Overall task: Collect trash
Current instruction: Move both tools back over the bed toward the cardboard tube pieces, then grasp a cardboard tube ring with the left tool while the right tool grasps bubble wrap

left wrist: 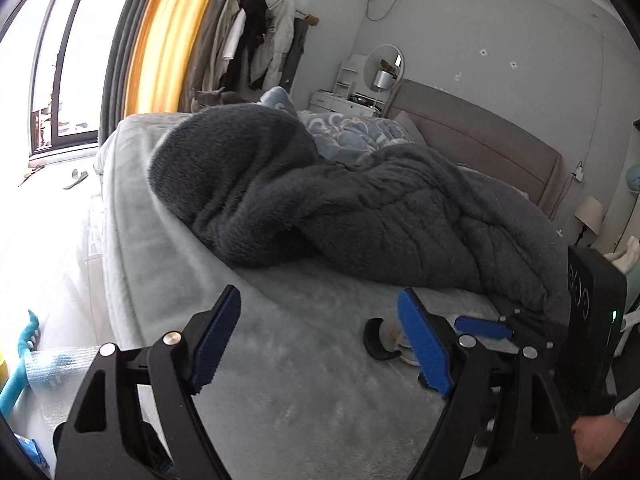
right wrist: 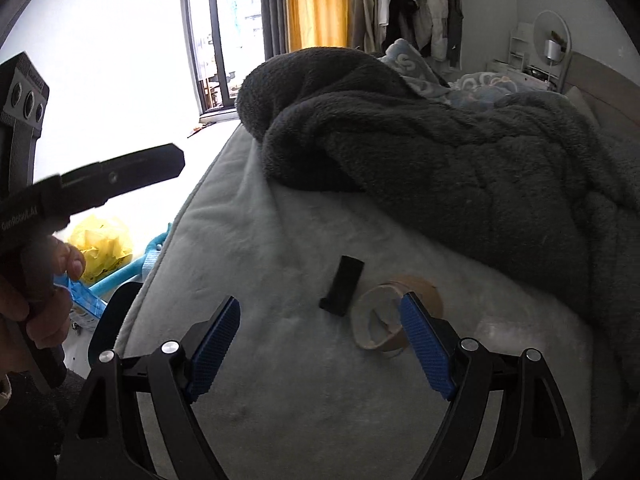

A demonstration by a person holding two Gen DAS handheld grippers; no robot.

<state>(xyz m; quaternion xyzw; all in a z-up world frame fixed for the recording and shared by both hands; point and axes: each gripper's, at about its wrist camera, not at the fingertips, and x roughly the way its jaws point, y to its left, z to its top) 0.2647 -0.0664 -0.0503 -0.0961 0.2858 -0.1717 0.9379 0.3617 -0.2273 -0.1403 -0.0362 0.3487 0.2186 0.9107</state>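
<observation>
- Blue ribbed pads line both sets of tongs, and both stand wide with nothing between them: the right tongs hover over the pale grey plush bed cover, the left tongs over the same cover from the other side.
- Just past the right tongs' right-hand pad lies the trash nearest to hand: a brown cardboard tape-roll core, on its side and partly crushed, resting on the cover. In the left view only a sliver of it shows behind the pad.
- Beside the core, close but seemingly apart, lies a small black flat rectangular piece; in the left view it reads as a curved black bit. What it is I cannot tell.
- Progress, as I judge it: nothing is gripped, both pieces still lie on the bed, so collecting here has not begun; the grasp and the carry to a bin are left.
- Further out, a rumpled dark grey fleece blanket is heaped behind the trash, not covering it.
- Containers: off the bed's edge on the floor sits a crumpled yellow plastic bag, possibly the trash bag; its contents are not visible. No bin shows.
</observation>
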